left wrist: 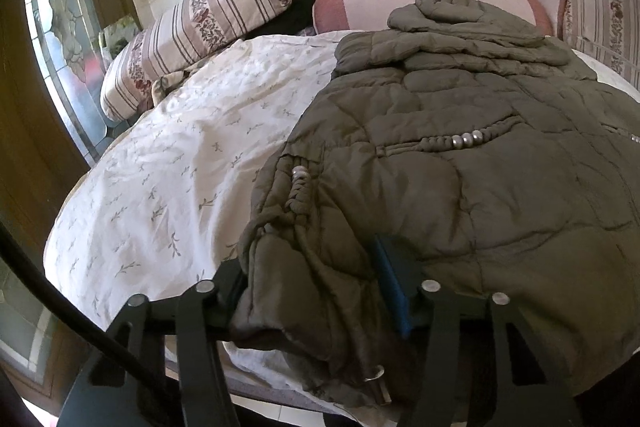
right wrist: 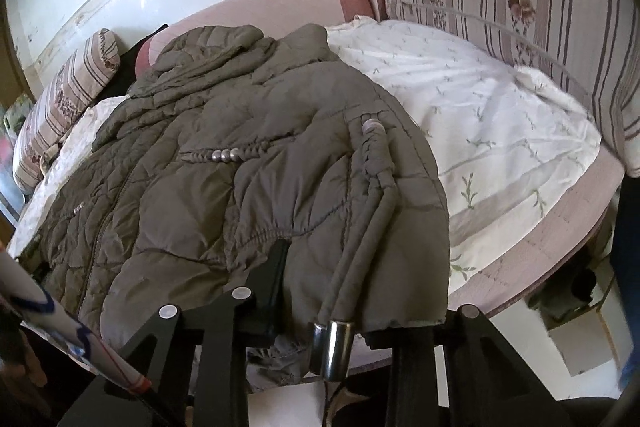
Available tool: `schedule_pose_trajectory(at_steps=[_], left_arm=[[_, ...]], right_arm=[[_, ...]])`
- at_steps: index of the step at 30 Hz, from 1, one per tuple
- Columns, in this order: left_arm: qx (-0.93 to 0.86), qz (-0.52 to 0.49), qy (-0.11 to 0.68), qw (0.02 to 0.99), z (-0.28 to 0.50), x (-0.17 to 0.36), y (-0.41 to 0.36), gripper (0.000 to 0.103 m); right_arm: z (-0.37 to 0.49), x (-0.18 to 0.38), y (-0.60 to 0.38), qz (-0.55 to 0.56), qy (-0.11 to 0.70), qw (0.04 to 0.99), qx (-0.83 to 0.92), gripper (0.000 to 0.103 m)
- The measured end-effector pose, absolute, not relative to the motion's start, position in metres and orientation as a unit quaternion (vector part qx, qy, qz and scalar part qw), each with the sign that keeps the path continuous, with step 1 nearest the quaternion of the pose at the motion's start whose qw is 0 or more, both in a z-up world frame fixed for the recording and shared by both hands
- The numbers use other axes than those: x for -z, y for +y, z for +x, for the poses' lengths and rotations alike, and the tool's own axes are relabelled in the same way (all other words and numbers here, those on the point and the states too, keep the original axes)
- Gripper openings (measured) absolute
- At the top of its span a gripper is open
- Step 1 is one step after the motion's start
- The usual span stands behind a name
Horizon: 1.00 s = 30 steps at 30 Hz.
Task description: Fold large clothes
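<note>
Both claws, left gripper (left wrist: pixel 320 291) and right gripper (right wrist: pixel 352 291), clench the olive quilted jacket's (left wrist: pixel 460 155) hem; no readable writing.

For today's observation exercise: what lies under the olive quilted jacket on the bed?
Under the olive quilted jacket lies a white leaf-print sheet, visible along both its sides. Whatever is directly beneath the jacket's middle is covered and cannot be seen.
</note>
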<state>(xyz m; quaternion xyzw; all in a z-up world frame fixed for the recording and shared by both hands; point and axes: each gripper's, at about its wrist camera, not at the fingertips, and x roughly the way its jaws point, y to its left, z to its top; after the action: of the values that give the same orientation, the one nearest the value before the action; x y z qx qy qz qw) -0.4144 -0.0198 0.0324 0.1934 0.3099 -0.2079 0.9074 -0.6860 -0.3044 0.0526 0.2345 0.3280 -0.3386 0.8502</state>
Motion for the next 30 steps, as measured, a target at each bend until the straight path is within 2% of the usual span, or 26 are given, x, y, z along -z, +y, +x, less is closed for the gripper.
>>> schedule_pose_trajectory(at_steps=[30], left_arm=[[0.199, 0.216, 0.290, 0.911, -0.422, -0.028, -0.024, 0.054]], right_arm=[[-0.661, -0.051, -0.278, 0.100, 0.376, 0.836, 0.388, 0.032]])
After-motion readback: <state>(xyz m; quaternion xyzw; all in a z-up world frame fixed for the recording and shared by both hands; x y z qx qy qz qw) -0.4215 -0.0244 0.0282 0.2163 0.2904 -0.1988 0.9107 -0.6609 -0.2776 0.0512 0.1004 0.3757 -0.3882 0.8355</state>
